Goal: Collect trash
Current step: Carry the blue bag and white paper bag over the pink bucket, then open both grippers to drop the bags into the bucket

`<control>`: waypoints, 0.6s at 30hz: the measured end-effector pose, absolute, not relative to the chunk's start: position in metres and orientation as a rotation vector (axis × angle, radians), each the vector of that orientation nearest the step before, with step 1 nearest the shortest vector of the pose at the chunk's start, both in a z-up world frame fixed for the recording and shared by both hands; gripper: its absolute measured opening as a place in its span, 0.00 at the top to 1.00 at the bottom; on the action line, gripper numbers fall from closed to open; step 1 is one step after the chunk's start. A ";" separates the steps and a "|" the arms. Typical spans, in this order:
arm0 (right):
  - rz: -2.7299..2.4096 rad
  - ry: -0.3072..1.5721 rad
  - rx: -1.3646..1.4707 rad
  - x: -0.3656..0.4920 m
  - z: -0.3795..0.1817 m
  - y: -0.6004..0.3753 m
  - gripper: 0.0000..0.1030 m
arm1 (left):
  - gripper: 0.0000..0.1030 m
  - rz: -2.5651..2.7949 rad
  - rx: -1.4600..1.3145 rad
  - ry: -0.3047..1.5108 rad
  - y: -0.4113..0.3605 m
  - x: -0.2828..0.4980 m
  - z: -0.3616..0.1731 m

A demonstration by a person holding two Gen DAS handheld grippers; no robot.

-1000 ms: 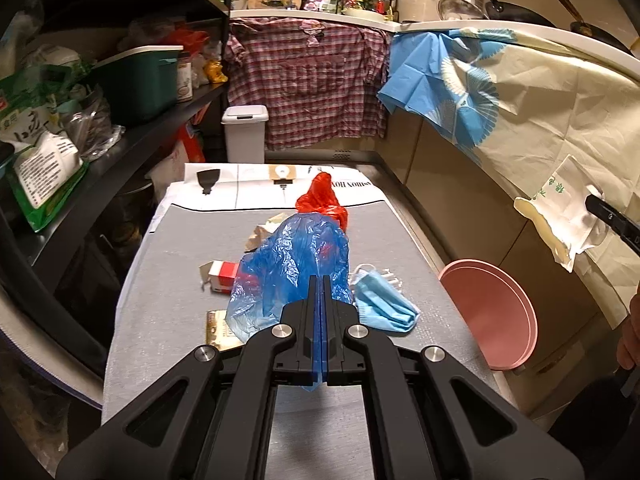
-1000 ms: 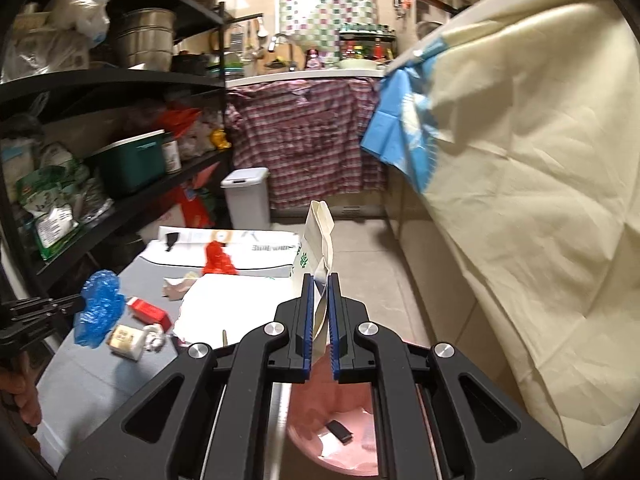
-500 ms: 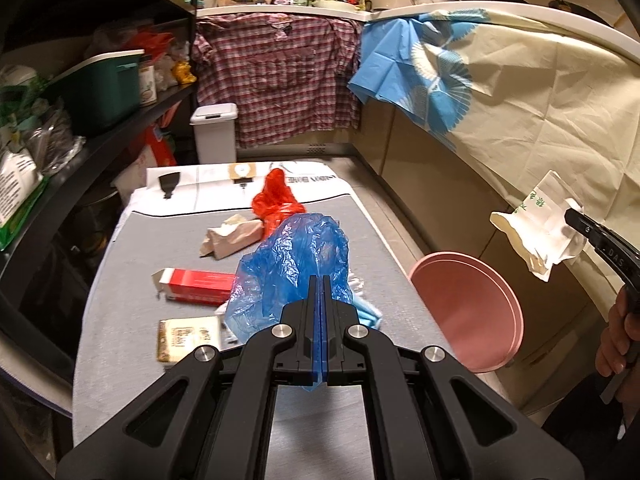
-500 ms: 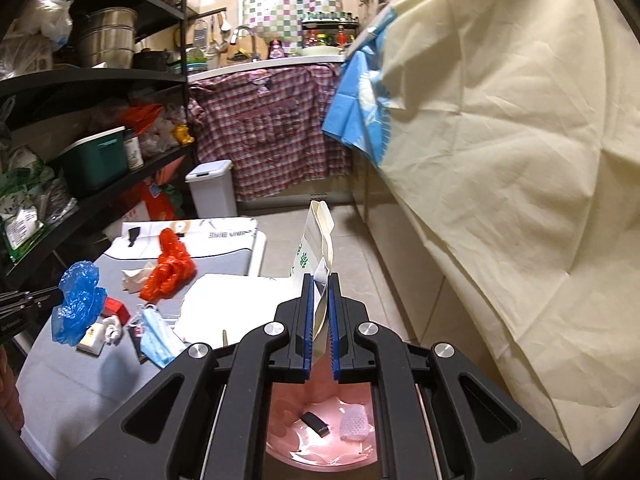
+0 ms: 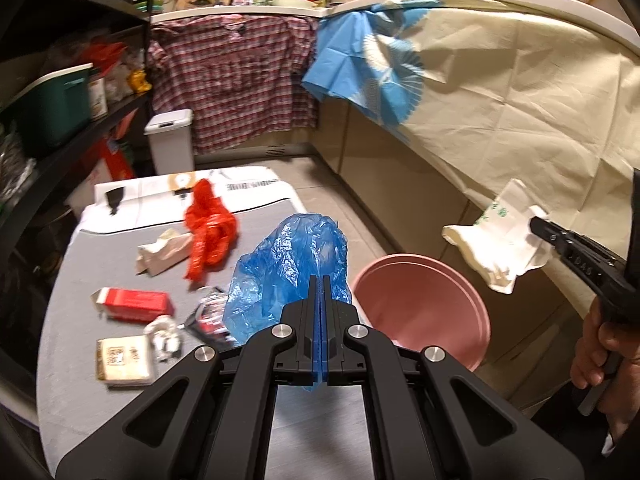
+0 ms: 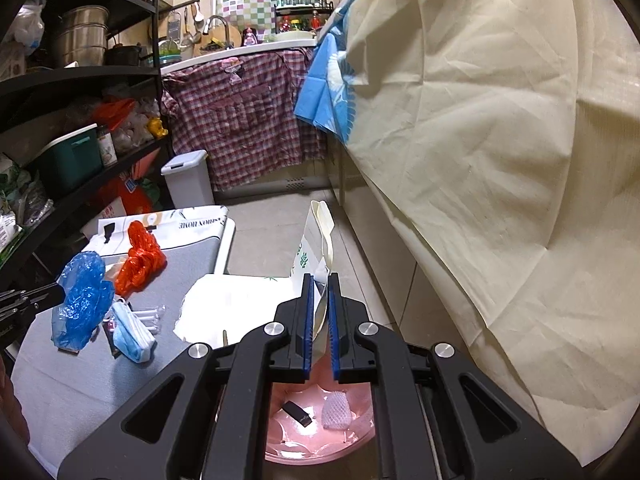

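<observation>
Your left claw (image 5: 321, 280) is clamped tight on the blue plastic bag (image 5: 288, 268), held above the grey worktop (image 5: 100, 264). Your right claw (image 6: 321, 280) pinches a white bag (image 6: 316, 248) over the pink bin (image 6: 316, 432).

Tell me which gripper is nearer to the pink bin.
Right. The right gripper, shut on a white bag, hangs directly above the pink bin. The left gripper, shut on a blue bag, is over the table beside it.
</observation>
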State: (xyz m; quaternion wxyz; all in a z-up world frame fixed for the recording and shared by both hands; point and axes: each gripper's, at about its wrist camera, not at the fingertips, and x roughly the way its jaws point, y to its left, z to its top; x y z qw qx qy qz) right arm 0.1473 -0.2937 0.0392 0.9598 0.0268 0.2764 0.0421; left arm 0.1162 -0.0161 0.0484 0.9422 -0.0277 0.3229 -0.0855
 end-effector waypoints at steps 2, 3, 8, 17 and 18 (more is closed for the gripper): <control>0.079 0.569 0.050 0.148 0.037 -0.295 0.93 | 1.00 -0.205 -0.049 0.657 -0.028 0.119 0.048; 0.077 0.573 0.050 0.148 0.037 -0.296 0.93 | 1.00 -0.221 -0.047 0.659 -0.033 0.120 0.047; 0.062 0.589 0.045 0.151 0.033 -0.299 0.93 | 1.00 -0.292 -0.039 0.660 -0.053 0.124 0.043; 0.045 0.604 0.021 0.156 0.030 -0.296 0.93 | 1.00 -0.362 -0.040 0.683 -0.084 0.139 0.036; 0.042 0.605 0.020 0.156 0.029 -0.297 0.93 | 1.00 -0.364 -0.038 0.687 -0.087 0.141 0.035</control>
